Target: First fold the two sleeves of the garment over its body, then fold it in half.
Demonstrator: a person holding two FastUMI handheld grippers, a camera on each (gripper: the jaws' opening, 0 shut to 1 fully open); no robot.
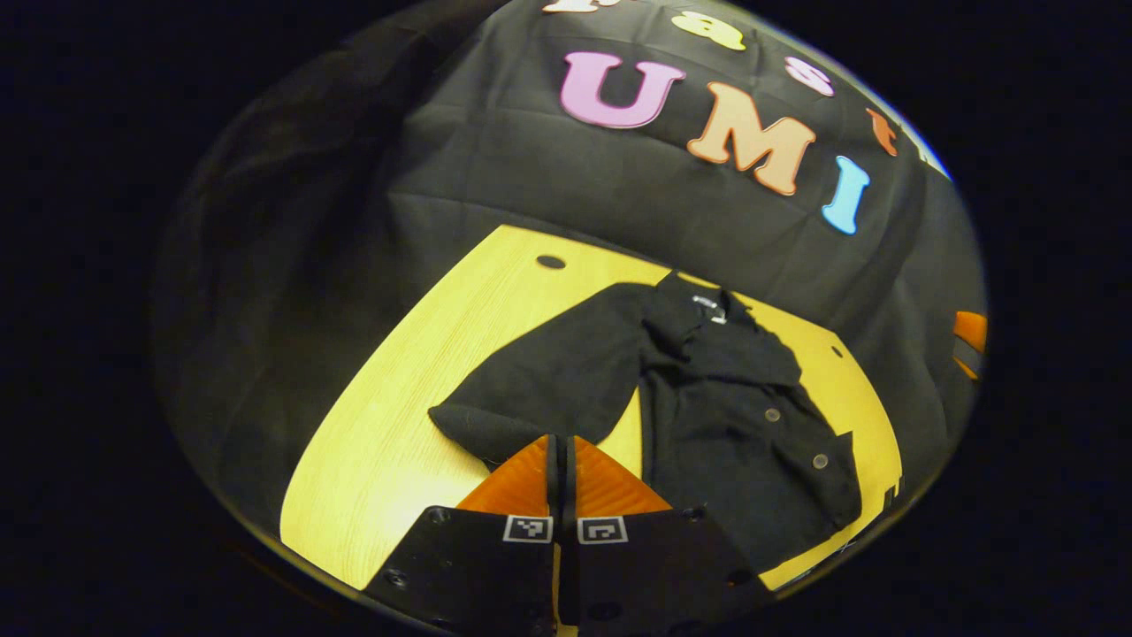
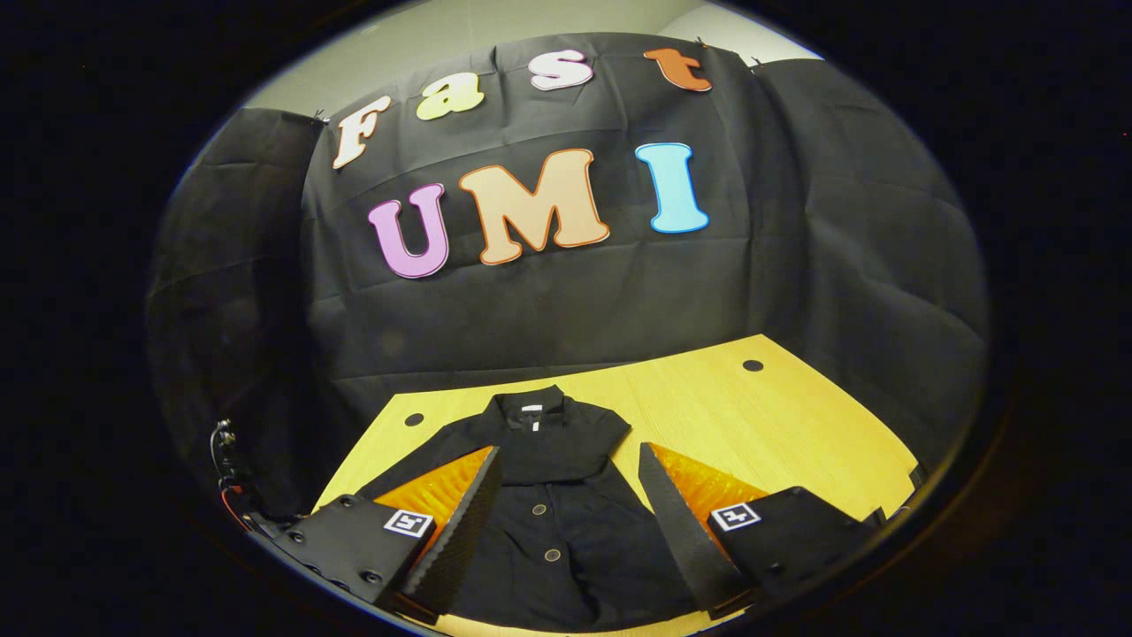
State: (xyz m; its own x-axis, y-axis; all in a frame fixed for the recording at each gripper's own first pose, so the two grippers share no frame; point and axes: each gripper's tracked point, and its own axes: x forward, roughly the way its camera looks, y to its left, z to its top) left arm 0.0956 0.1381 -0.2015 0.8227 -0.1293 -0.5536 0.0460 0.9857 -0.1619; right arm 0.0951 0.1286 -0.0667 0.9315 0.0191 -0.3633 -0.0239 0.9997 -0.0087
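A black buttoned garment [image 1: 743, 416] lies flat on a yellow wooden table [image 1: 398, 425], its collar [image 1: 699, 310] toward the booth's black cloth wall [image 1: 531, 177] and its hem toward the cameras. In the left gripper view, the left gripper [image 1: 561, 451] sits low over the table with its two fingers pressed together, only a thin dark seam between them; whether any cloth is caught in that seam cannot be told. Just ahead of its fingertips lies the cuff end of one sleeve [image 1: 539, 380], which stretches out from the shoulder across the bare table, away from the garment's body. The body, with its row of round buttons [image 1: 772, 414], lies ahead and to the right of these jaws, and a wedge of bare table shows between sleeve and body right beyond the tips. A small dark hole [image 1: 550, 262] marks the table far ahead, near the wall. In the right gripper view, the right gripper [image 2: 570, 456] hovers above the garment with its jaws spread wide, holding nothing; the garment's button front shows in the gap between the two fingers, and the collar lies just beyond the tips. The outstretched sleeve runs off to the left behind the left-hand finger [image 2: 460, 522], while open table extends beyond the right-hand finger. Some cables [image 2: 225, 469] hang at the table's left edge.
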